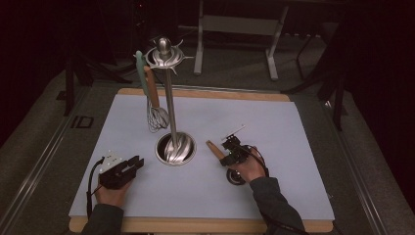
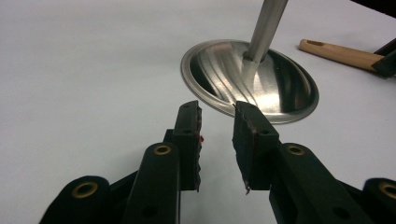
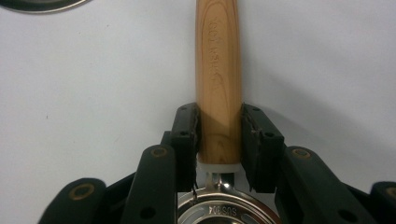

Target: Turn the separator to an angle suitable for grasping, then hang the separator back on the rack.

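A wooden-handled utensil (image 1: 213, 148) with a round metal head (image 1: 235, 176) lies on the white mat, right of the stand. My right gripper (image 1: 227, 157) is shut on the wooden handle (image 3: 218, 70), a pad pressed against each side just above the metal head (image 3: 224, 211). The right gripper (image 3: 219, 114) points along the handle. My left gripper (image 1: 136, 163) rests low on the mat, left of the stand's steel base (image 1: 175, 148). In the left gripper view, the left gripper (image 2: 217, 112) is open and holds nothing, its tips close to the base (image 2: 280, 93).
The stand's pole (image 1: 169, 93) rises to a hooked top, where a whisk (image 1: 156, 117) and a green-handled tool (image 1: 141, 73) hang. The white mat (image 1: 274, 127) lies on a wooden board. A metal table frame (image 1: 235, 24) stands on the floor behind.
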Available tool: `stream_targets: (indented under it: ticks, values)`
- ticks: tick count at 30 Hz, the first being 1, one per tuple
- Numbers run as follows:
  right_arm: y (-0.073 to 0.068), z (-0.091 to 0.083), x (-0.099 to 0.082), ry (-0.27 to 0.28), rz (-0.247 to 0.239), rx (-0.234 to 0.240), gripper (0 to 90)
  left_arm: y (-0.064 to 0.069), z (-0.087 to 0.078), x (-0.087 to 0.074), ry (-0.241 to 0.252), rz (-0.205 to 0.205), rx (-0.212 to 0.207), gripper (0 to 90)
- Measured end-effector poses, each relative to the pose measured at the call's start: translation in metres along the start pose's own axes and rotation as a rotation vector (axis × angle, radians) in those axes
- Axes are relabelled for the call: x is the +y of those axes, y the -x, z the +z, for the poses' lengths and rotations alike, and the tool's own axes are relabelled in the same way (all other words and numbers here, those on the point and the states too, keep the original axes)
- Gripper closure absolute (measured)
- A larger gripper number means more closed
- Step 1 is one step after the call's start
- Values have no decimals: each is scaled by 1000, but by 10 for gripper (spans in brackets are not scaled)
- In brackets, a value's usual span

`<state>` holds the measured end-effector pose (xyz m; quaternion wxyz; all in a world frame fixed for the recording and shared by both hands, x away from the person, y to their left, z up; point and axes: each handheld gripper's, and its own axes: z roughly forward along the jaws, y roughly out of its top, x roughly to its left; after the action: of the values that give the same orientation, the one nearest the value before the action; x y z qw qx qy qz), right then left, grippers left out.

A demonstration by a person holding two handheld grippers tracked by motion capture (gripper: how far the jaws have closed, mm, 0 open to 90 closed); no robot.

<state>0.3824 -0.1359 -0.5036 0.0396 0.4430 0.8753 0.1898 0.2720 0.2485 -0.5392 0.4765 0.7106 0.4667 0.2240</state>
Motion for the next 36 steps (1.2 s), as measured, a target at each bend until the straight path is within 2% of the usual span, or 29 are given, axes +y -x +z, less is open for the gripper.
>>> stream_targets:
  ticks: [7,25,28,36]
  values:
    - [-3,-2,0,1,-2,2,696,0,0,0,-1,-1,-1,713]
    - [3,-16,-4,108,38,31,698,0,0,0,-4,-3,-1,713]
    - [3,-22,-4,141,32,36,698,0,1,0,-5,-4,-1,713]
    - [2,-30,-6,185,6,42,700,0,0,0,-4,-1,2,714]
